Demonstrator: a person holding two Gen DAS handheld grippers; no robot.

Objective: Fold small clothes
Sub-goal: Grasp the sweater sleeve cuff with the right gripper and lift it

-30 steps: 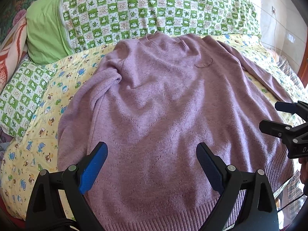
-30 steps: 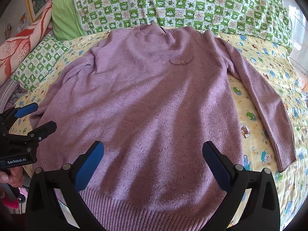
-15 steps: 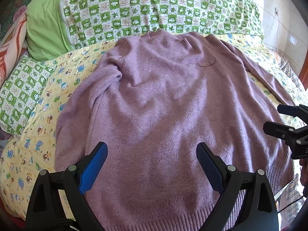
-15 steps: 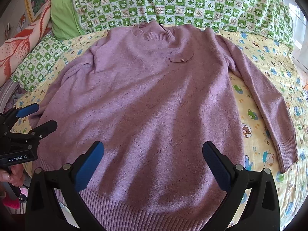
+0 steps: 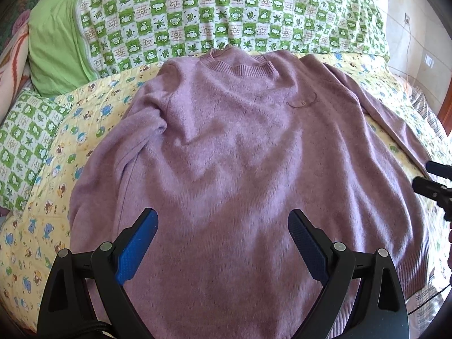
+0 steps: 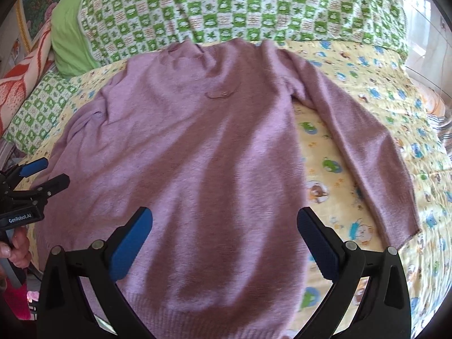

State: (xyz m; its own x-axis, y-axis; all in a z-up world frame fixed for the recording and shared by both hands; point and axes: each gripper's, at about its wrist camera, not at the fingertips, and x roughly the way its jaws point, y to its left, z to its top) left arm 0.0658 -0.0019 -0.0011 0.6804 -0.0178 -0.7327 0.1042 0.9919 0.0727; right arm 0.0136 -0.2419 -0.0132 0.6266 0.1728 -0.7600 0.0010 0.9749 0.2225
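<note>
**Both grippers spread wide above the sweater's hem, nothing grasped**

You've got the lilac knit sweater lying face up on the bed, neck toward the far edge, ribbed hem at the near edge right under your tools. Your left gripper hangs over the lower left part of the body, jaws wide apart, blue pads clear of the knit and holding nothing. Your right gripper is just as wide, empty too, over the lower right of the body; its right-hand finger sits over the sweater's side edge and the bare yellow cartoon-print sheet.

Edges now. The ribbed collar touches the green-and-white checked pillow along the far edge. The small buttoned pocket flap lies flat on the chest. The right sleeve runs straight out and down toward the right edge of the bed, apart from the body, a wedge of sheet showing between them; its cuff ends well short of the bed's edge. The left sleeve is tucked close against the body, bunched at the armpit.

Room to move: open sheet beyond the right sleeve, and a strip of sheet on the left between the sweater and a second checked pillow. A plain green pillow fills the far left corner.
</note>
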